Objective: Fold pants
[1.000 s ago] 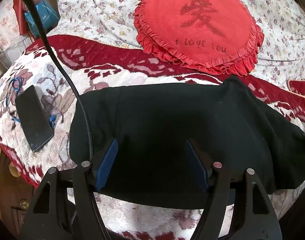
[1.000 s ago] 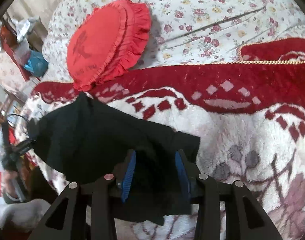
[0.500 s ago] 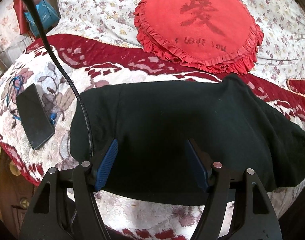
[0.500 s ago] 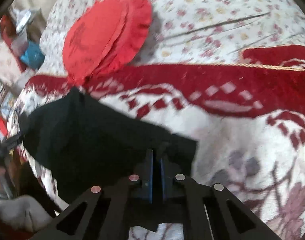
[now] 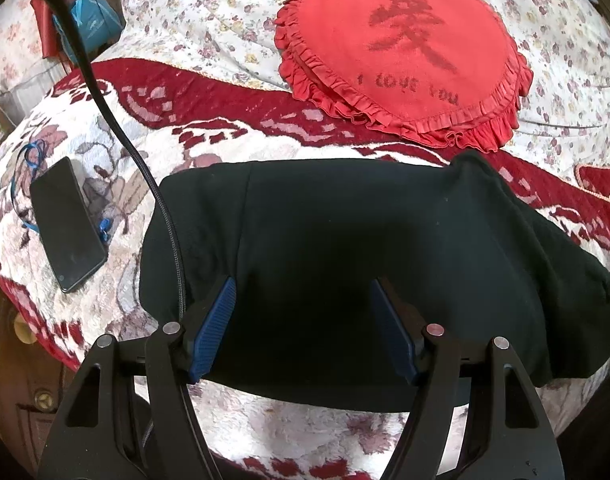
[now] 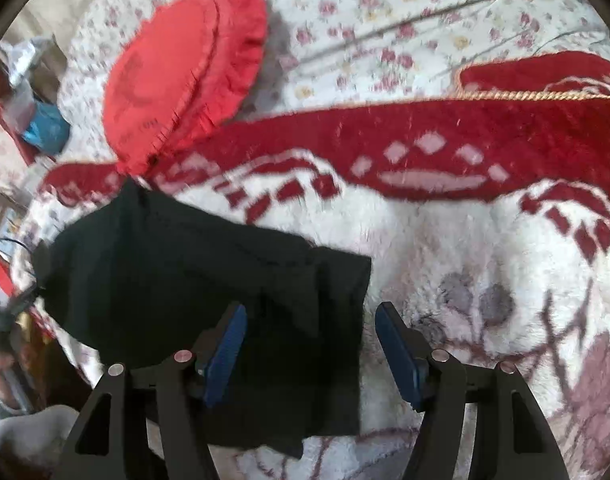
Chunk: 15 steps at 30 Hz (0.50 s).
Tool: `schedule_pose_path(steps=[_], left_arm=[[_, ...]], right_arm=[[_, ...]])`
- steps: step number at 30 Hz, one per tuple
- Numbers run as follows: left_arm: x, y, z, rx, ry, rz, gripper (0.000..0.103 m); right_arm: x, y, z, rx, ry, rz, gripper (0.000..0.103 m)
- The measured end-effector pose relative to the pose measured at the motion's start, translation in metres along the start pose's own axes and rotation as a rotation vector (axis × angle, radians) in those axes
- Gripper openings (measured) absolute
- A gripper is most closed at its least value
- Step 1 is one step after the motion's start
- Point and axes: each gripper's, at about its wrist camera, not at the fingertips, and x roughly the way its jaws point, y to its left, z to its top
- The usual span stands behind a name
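The black pants (image 5: 345,256) lie folded in a wide band across the red and white patterned blanket (image 5: 105,160). My left gripper (image 5: 303,292) is open, its blue pads over the near edge of the pants, holding nothing. In the right wrist view the pants (image 6: 185,280) lie at lower left, with a folded end near the middle. My right gripper (image 6: 311,316) is open above that folded end, its left pad over the cloth and its right pad (image 6: 397,344) over the blanket.
A red heart-shaped frilled cushion (image 5: 397,52) lies behind the pants on a floral quilt (image 5: 209,12). A black phone (image 5: 67,224) lies on the blanket at left. A black cable (image 5: 145,168) runs across the pants' left end. The bed edge is near at lower left.
My right gripper closed on the folded end of the pants half a second ago and has now opened and let it go. The left gripper stays open, barely moved.
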Motion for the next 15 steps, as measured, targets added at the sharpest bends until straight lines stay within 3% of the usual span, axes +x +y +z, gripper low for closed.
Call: schedule_pose_path(steps=[1, 2, 3, 5, 8, 12, 14, 15], left_arm=[[-0.001, 0.0, 0.0, 0.004, -0.002, 0.003, 0.07], [-0.001, -0.001, -0.001, 0.008, -0.004, 0.008, 0.07], [0.0, -0.001, -0.001, 0.01, -0.002, 0.01, 0.07], [0.001, 0.0, -0.001, 0.009, 0.004, 0.012, 0.07], [0.001, 0.002, 0.001, 0.002, 0.0, 0.015, 0.07], [0.001, 0.008, 0.003, -0.014, -0.007, 0.018, 0.07], [0.004, 0.011, 0.003, -0.023, 0.0, 0.025, 0.07], [0.006, 0.013, 0.002, -0.027, 0.005, 0.029, 0.07]], right_arm=[[0.008, 0.002, 0.0, -0.005, 0.01, -0.006, 0.064], [0.012, 0.004, 0.0, -0.002, 0.007, -0.007, 0.056], [0.014, 0.009, 0.002, -0.013, -0.011, -0.004, 0.04], [0.012, 0.022, 0.005, -0.059, -0.027, 0.013, 0.021], [0.0, 0.038, 0.012, -0.146, -0.071, -0.058, 0.019], [-0.025, 0.03, 0.03, -0.141, -0.147, -0.126, 0.018], [-0.022, 0.024, 0.036, -0.112, -0.143, -0.127, 0.018], [-0.01, 0.025, 0.036, -0.13, -0.115, -0.167, 0.018]])
